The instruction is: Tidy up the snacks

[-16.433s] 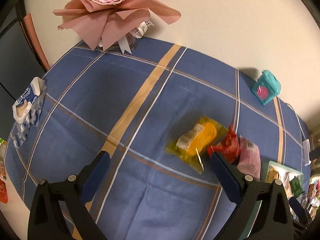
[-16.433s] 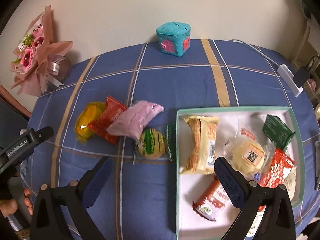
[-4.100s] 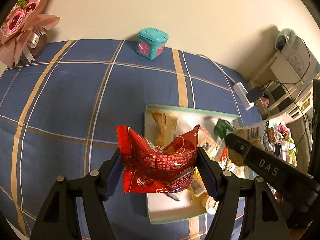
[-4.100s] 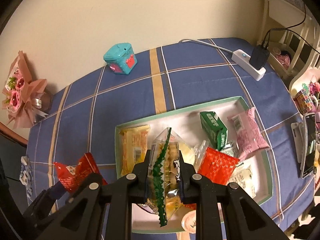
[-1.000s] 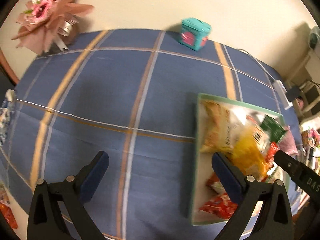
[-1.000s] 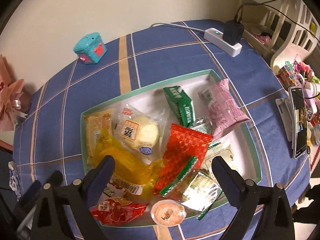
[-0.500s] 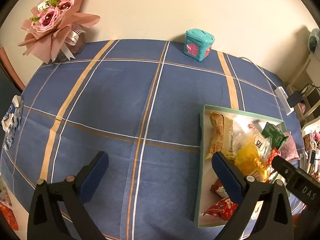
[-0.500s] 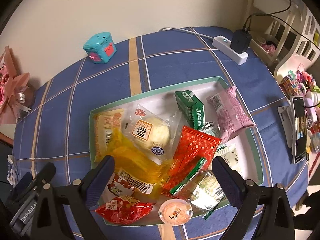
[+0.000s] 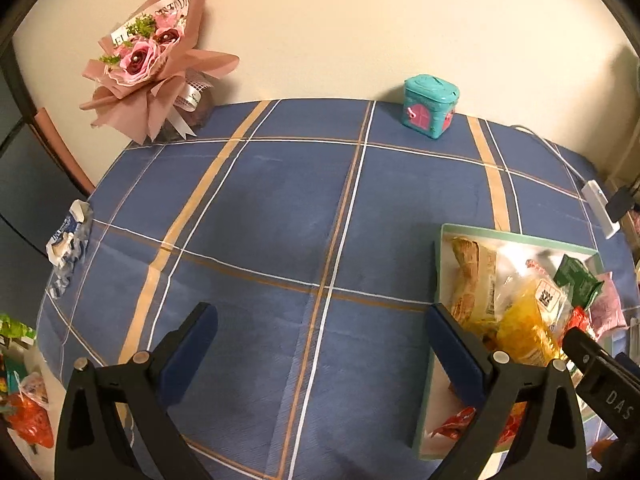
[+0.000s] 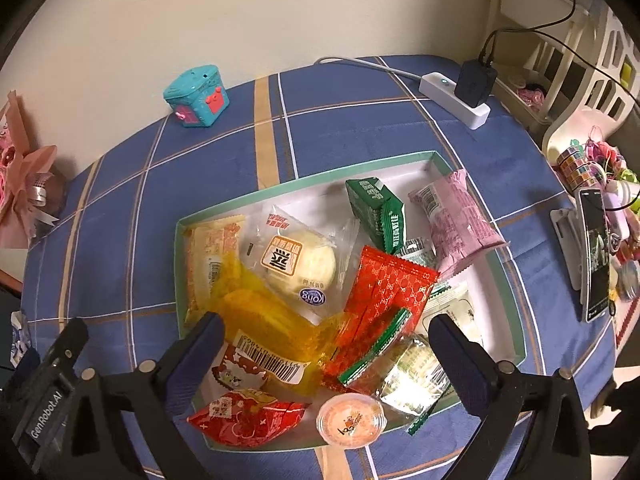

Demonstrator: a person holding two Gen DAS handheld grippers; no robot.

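Left gripper [image 9: 318, 336]: we are holding it wide apart and empty, above the bare blue tablecloth [image 9: 260, 216].
Snacks: all are lying piled in the green-rimmed tray [image 10: 304, 182], right of centre.
Right gripper [image 10: 326, 342]: we are hovering it spread and empty over the yellow packet [image 10: 260, 312].
Risk: the pink packet [image 10: 456, 216] is overhanging the right rim; nudging the heap could be tipping it out.

Home room: checked tablecloth [image 9: 280, 216], flower bouquet [image 9: 148, 56], cluttered shelf [image 10: 580, 60].
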